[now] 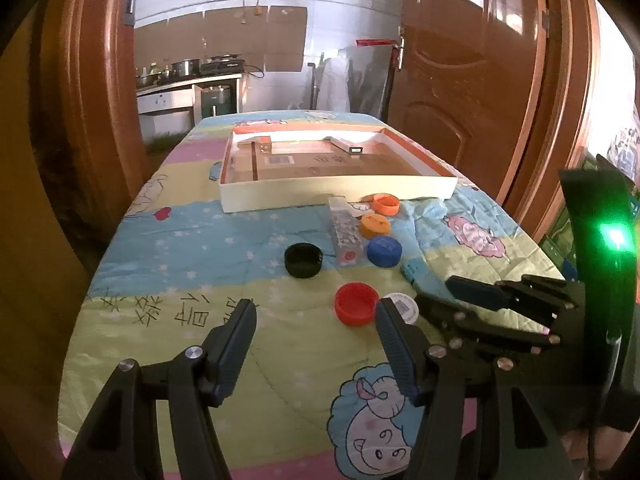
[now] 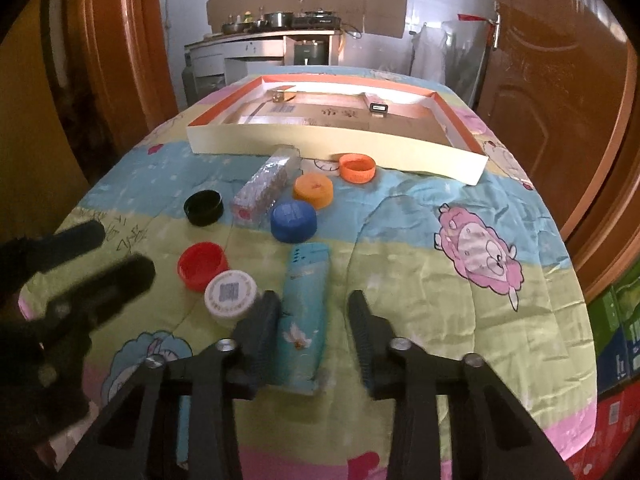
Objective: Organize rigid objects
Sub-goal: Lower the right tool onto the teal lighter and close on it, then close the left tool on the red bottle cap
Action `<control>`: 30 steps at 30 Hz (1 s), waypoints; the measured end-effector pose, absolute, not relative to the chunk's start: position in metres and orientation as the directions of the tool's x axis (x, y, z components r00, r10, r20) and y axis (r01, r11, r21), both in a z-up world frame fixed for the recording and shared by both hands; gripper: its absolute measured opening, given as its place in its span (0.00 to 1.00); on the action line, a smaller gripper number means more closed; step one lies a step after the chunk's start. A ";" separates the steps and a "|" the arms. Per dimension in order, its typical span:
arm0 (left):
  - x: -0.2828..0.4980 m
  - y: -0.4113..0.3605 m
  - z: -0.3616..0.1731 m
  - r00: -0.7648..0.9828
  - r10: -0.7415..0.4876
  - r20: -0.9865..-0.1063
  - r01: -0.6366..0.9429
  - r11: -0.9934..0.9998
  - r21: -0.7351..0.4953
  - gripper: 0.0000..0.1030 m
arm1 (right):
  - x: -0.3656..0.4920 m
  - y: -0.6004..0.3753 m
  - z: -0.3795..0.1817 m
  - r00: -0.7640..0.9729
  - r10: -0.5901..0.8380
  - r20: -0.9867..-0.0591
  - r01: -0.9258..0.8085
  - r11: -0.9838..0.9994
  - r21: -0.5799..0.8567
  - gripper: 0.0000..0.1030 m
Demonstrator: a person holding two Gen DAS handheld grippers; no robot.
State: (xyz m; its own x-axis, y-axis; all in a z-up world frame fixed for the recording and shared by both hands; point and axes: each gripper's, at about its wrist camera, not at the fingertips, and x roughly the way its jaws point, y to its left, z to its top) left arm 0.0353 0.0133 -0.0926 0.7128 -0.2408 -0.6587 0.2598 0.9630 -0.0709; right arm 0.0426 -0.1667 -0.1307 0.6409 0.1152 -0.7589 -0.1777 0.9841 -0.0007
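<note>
We had the right gripper (image 2: 314, 320) straddling the blue packet (image 2: 304, 312), jaws spread, not yet pinching; the left gripper (image 1: 316, 344) hung spread, empty. Next: close, lift toward the tray (image 2: 320, 146).

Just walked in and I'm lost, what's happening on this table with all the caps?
A person holds a gripper in each hand over a cartoon-print cloth. The right gripper straddles a light blue packet, jaws not visibly clamping it. The left gripper hangs open beside the red cap. Other caps lie loose before the shallow box; none are inside yet.
</note>
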 end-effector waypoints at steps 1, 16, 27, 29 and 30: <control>0.035 0.012 -0.094 0.711 -0.243 -0.660 0.263 0.962 -0.070 0.60 | 0.043 -0.167 -0.130 0.642 0.114 -0.758 -0.175 0.985 -0.001 0.24; 0.052 -0.005 -0.119 0.667 -0.205 -0.716 0.278 0.960 -0.016 0.60 | 0.039 -0.181 -0.131 0.644 0.139 -0.752 -0.164 0.986 0.041 0.21; 0.066 -0.015 -0.122 0.670 -0.212 -0.711 0.297 0.955 -0.004 0.52 | 0.036 -0.185 -0.132 0.649 0.160 -0.744 -0.172 0.983 0.061 0.22; 0.066 -0.016 -0.121 0.672 -0.225 -0.706 0.311 0.951 -0.008 0.43 | 0.036 -0.185 -0.133 0.651 0.161 -0.742 -0.175 0.983 0.060 0.22; 0.066 -0.017 -0.121 0.673 -0.227 -0.704 0.313 0.950 -0.008 0.37 | 0.036 -0.185 -0.133 0.652 0.161 -0.741 -0.178 0.982 0.057 0.22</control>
State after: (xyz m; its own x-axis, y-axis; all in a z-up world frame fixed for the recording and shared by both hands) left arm 0.0657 -0.0168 -0.1214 0.6725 -0.2275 -0.7042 0.3130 0.9497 -0.0078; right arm 0.0357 -0.1848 -0.1327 0.6517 0.1612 -0.7411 -0.1779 0.9824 0.0572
